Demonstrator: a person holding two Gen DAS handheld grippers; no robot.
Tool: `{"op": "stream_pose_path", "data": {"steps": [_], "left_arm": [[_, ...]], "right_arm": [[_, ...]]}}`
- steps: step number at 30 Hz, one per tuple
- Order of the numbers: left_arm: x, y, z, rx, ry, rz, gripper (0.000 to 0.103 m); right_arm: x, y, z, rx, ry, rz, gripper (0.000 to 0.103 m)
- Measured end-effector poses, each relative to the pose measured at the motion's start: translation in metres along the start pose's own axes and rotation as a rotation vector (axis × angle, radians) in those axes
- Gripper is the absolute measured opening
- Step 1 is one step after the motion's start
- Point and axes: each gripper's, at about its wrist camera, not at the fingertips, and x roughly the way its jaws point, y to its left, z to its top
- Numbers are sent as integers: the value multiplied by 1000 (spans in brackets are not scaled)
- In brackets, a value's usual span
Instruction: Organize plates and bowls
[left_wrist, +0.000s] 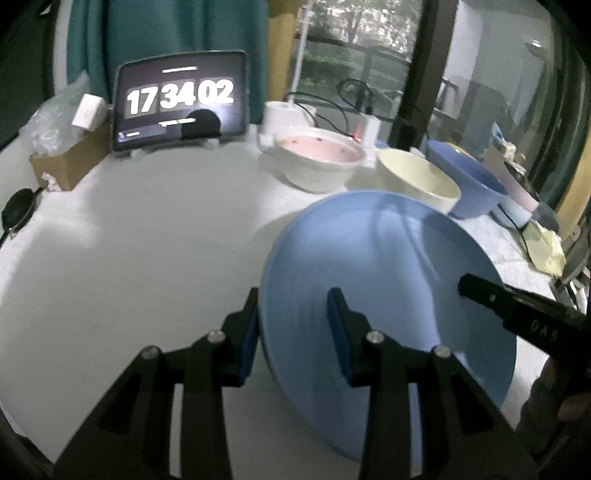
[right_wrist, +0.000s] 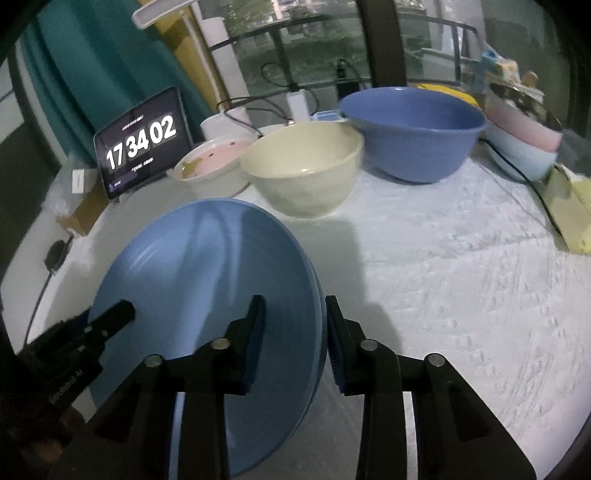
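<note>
A large light-blue plate (left_wrist: 369, 258) (right_wrist: 207, 266) hangs tilted above the white table, held from both sides. My left gripper (left_wrist: 293, 299) is shut on its left rim, one pad inside the plate and one outside. My right gripper (right_wrist: 295, 302) is shut on the opposite rim in the same way. Each gripper shows as a black finger in the other's view: the right gripper (left_wrist: 480, 291), the left gripper (right_wrist: 118, 314). Behind the plate stand a white bowl with a pink inside (left_wrist: 321, 162) (right_wrist: 210, 162), a cream bowl (left_wrist: 417, 179) (right_wrist: 303, 170) and a deep blue bowl (left_wrist: 465, 184) (right_wrist: 413, 133).
A pink and pale-blue bowl stack (right_wrist: 521, 144) stands at the far right beside a yellow cloth (right_wrist: 576, 218). A tablet showing a clock (left_wrist: 181, 99), a cardboard box (left_wrist: 70, 162), a white mug (left_wrist: 280, 118) and cables line the back. The white tablecloth (right_wrist: 461, 277) covers the table.
</note>
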Motion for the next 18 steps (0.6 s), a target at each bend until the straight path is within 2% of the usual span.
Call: {"op": "stream_pose_path", "data": {"steps": [6, 18], "left_arm": [[9, 28, 0, -43, 25, 10, 36], [9, 78, 1, -101, 15, 65, 36]], "right_arm": [[19, 19, 7, -18, 30, 10, 33], [45, 72, 18, -89, 62, 53, 33]]}}
